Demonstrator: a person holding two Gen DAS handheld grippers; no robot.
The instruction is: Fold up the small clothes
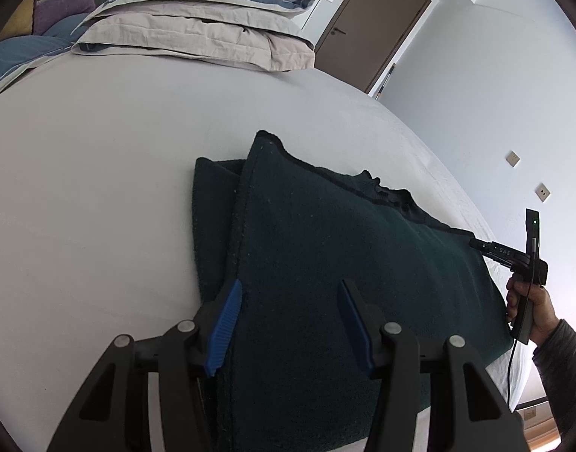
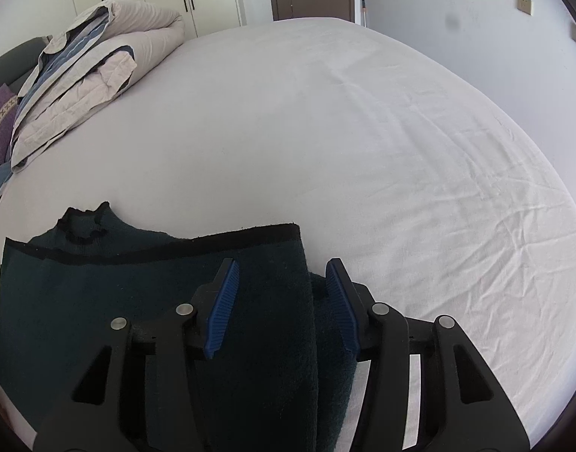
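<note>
A dark green knitted garment (image 1: 325,263) lies folded on the white bed sheet (image 1: 99,188), with a black-trimmed edge and collar on its far side. My left gripper (image 1: 288,293) is open, its blue pads astride the garment's left folded edge. My right gripper (image 2: 282,275) is open, its pads astride the garment's (image 2: 137,301) right folded edge. The right gripper also shows in the left wrist view (image 1: 476,243), at the garment's far right corner, held by a hand. Whether either gripper touches the cloth I cannot tell.
A stack of folded beige and blue bedding (image 1: 197,26) lies at the head of the bed, also in the right wrist view (image 2: 92,71). A brown door (image 1: 374,26) and white walls stand beyond. The sheet (image 2: 401,150) spreads wide to the right.
</note>
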